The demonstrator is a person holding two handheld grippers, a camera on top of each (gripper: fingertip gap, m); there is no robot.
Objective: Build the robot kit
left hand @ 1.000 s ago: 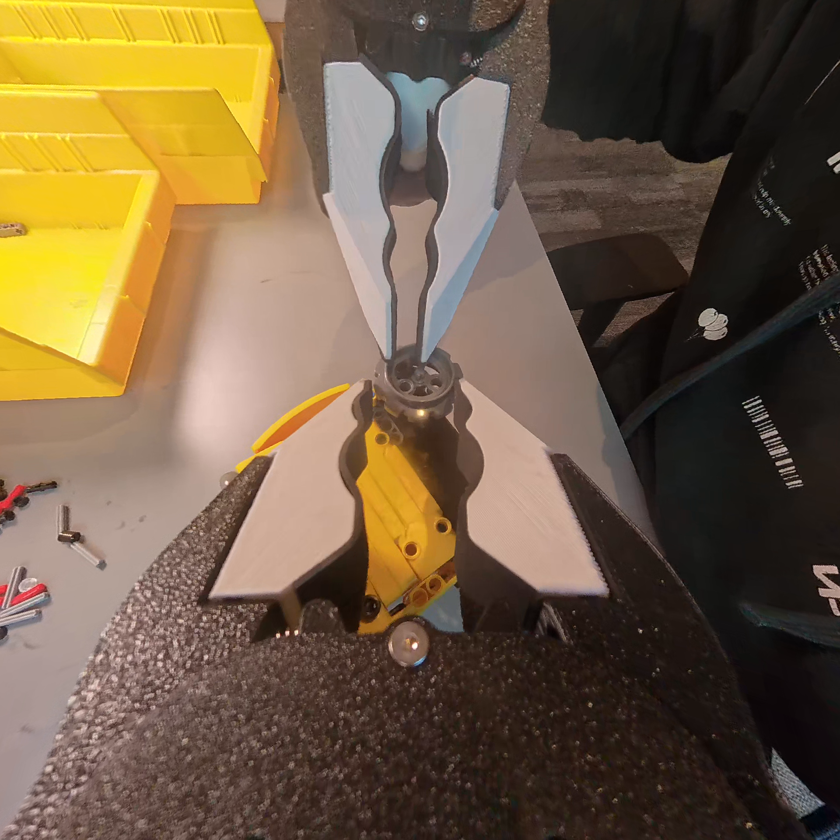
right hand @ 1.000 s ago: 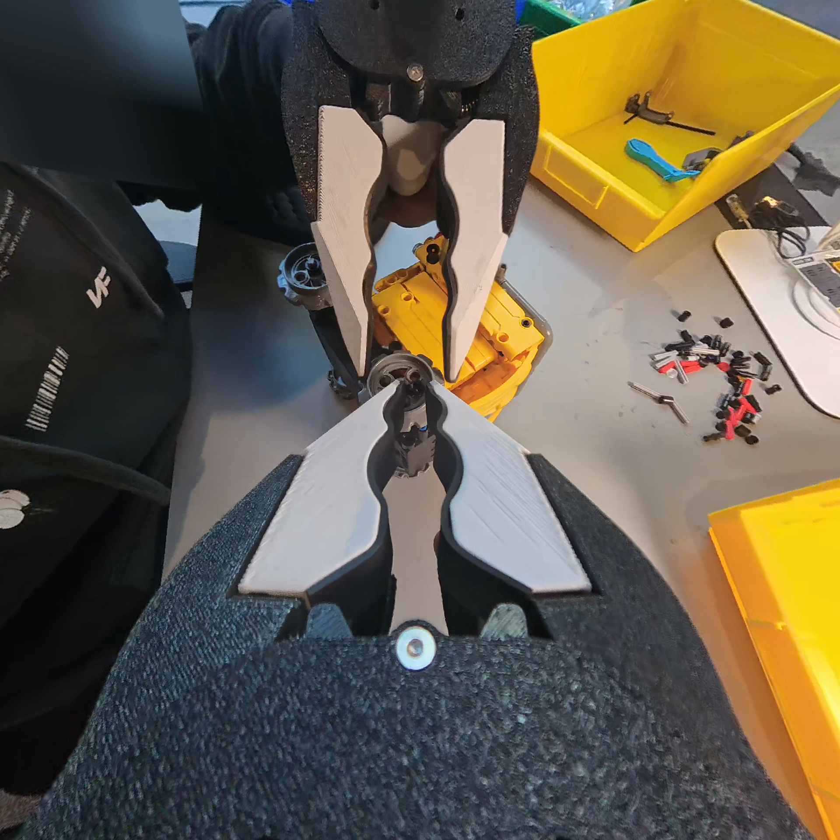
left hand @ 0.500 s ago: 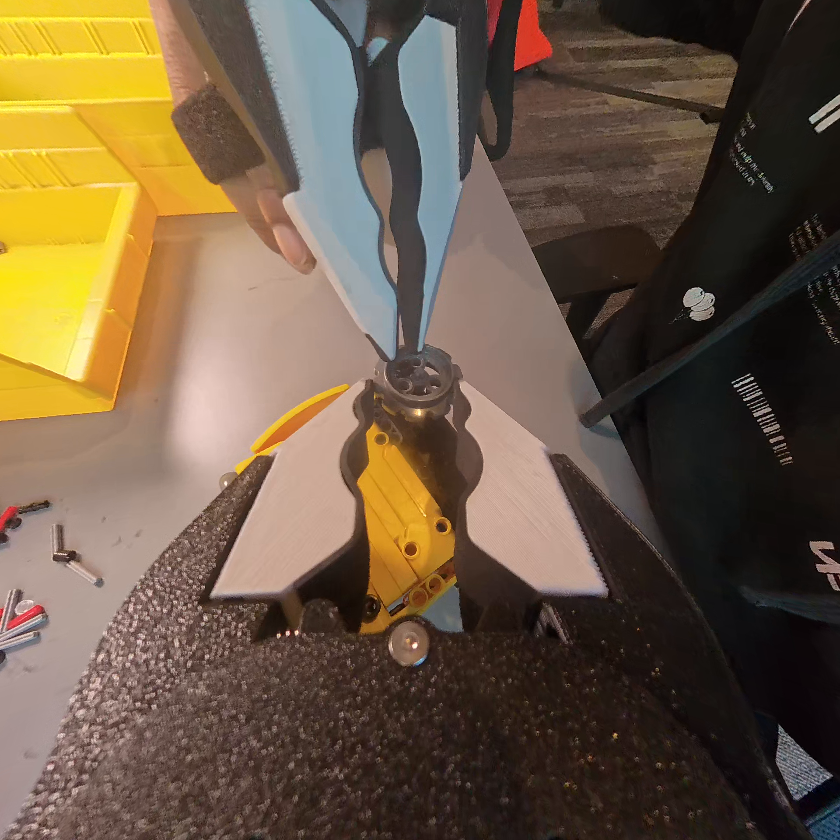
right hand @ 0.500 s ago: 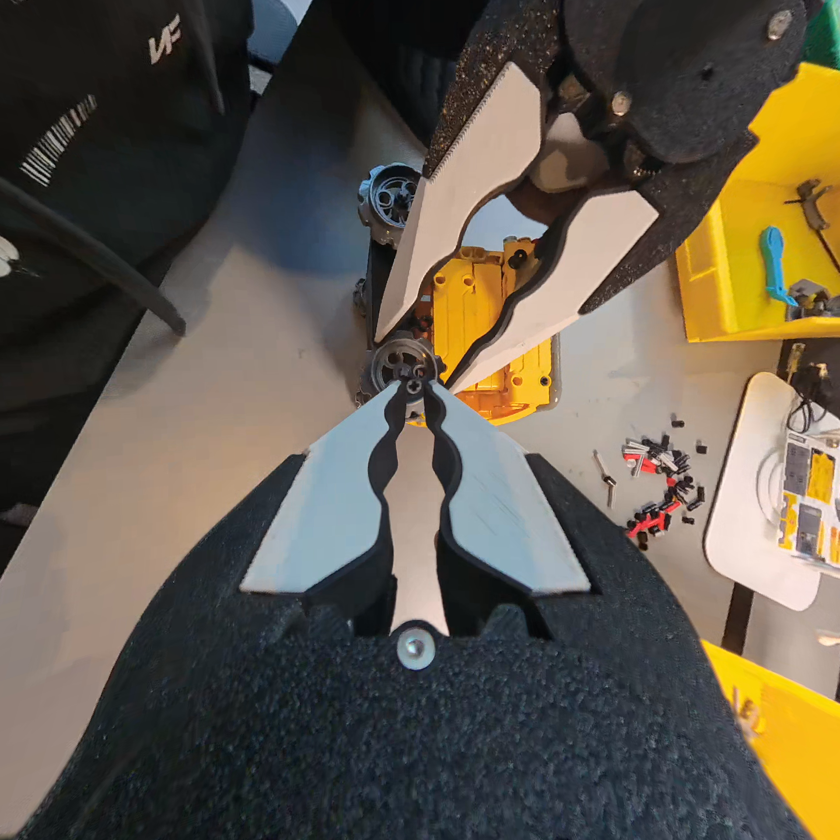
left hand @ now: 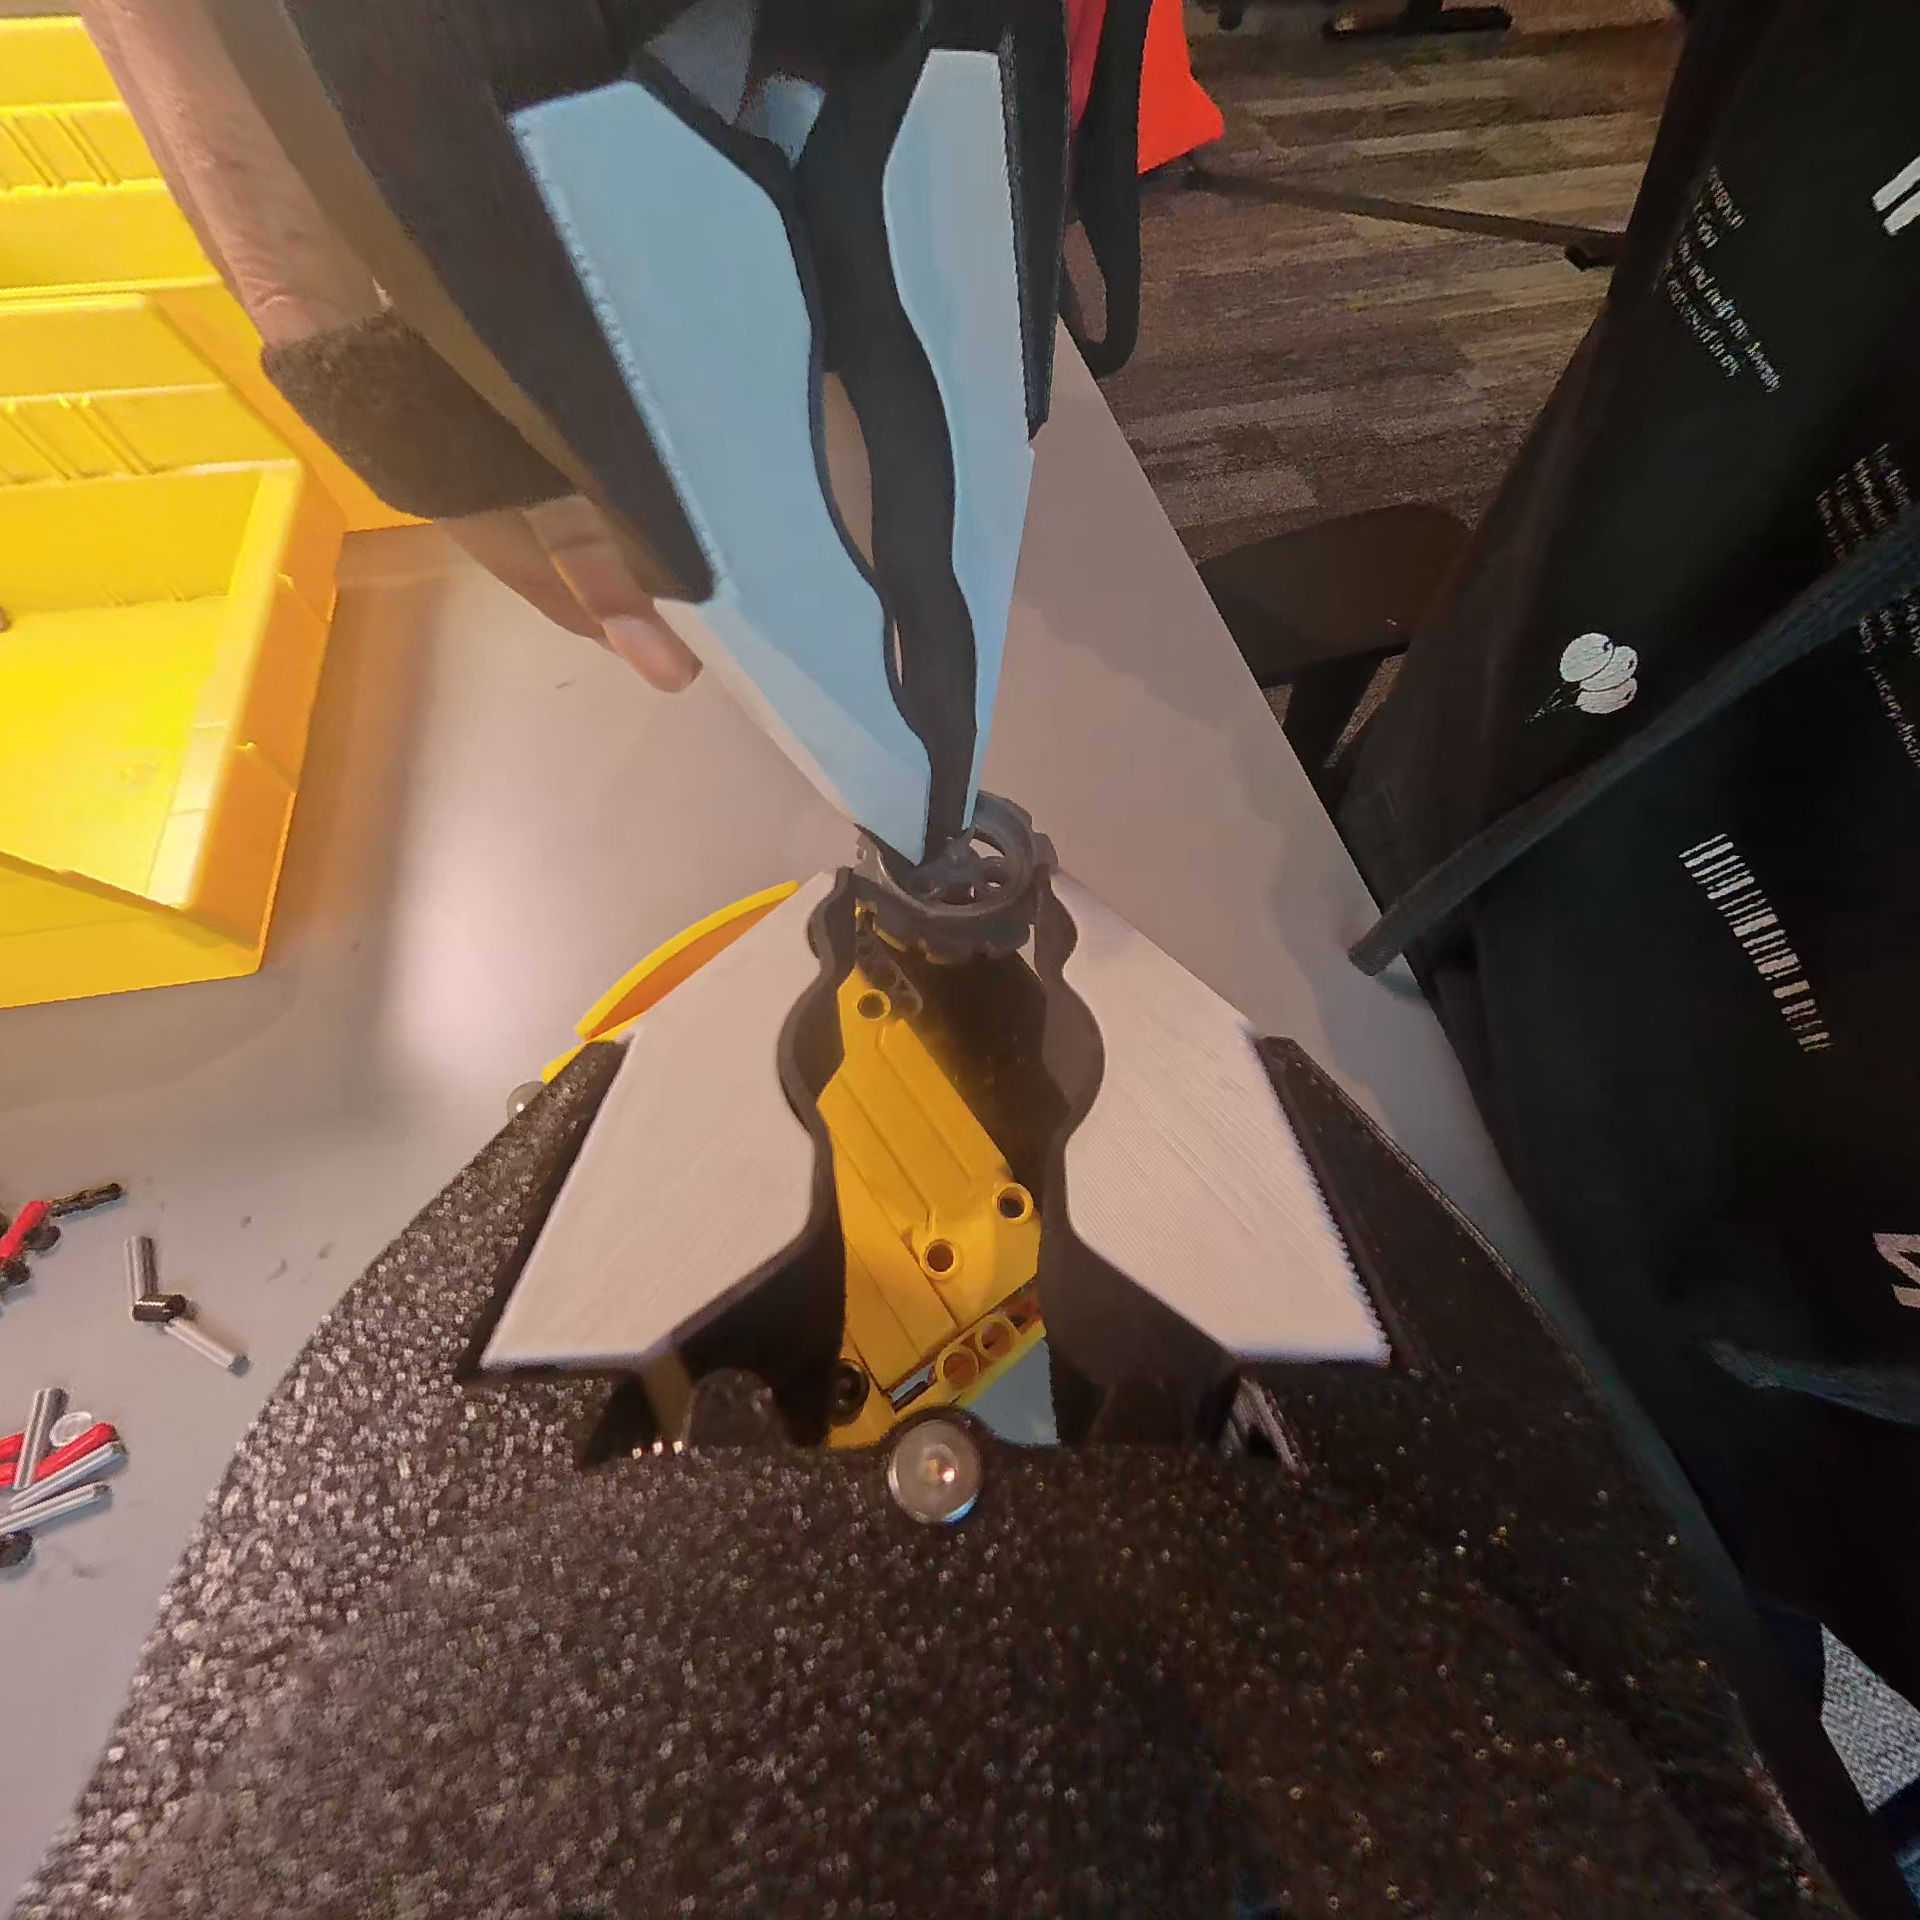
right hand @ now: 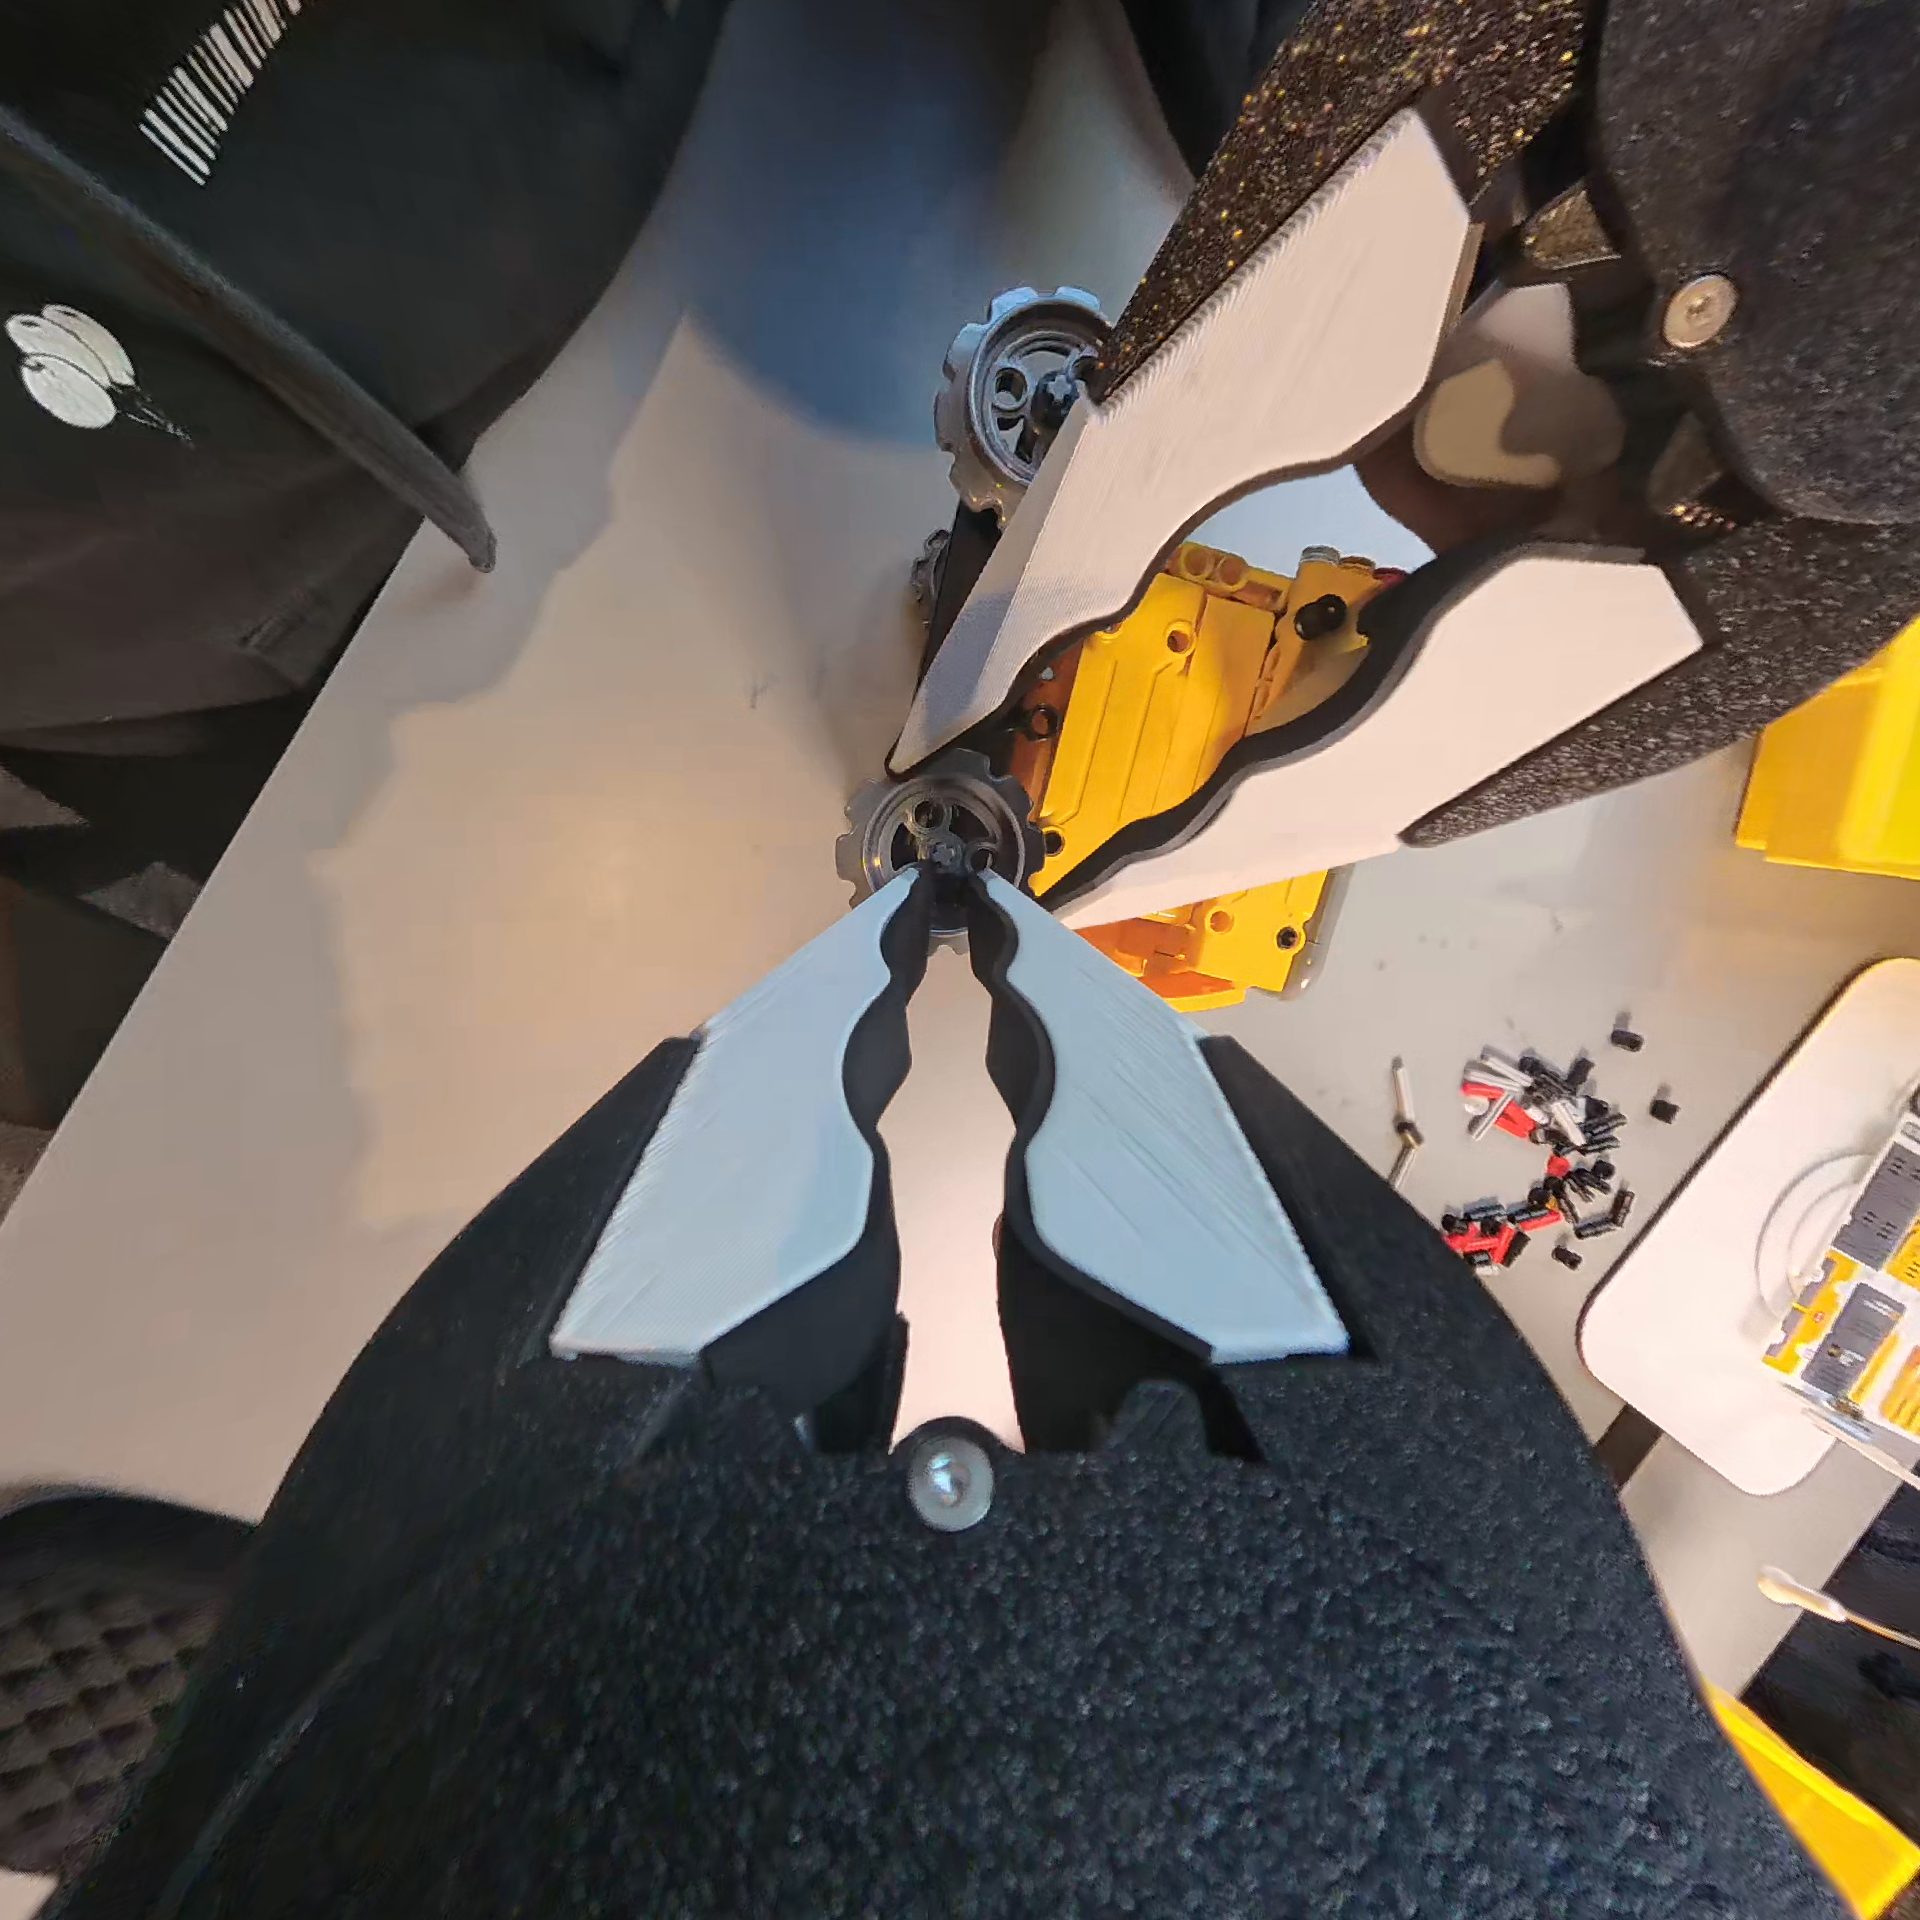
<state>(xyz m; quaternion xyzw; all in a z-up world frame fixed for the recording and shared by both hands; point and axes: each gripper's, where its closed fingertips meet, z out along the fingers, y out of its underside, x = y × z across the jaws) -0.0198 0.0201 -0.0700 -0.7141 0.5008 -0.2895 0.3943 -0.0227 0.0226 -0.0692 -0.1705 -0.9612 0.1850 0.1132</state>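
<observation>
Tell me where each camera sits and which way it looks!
Left wrist view: sits on the left claw, looks along its fingers at the yellow brick model it grips; a hand shows behind the other claw.
Right wrist view: sits on the right claw, looks along its fingers at the grey wheel whose hub it pinches.
Both show the model, wheel, both claws and grey table.

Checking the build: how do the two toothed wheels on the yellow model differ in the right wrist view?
The near wheel has the right gripper pinching its hub; the far wheel has its hub untouched. The near wheel shows almost whole; the far wheel is partly hidden behind a finger of the left gripper. Both are dark grey, spoked and toothed, on one side of the yellow model.
</observation>
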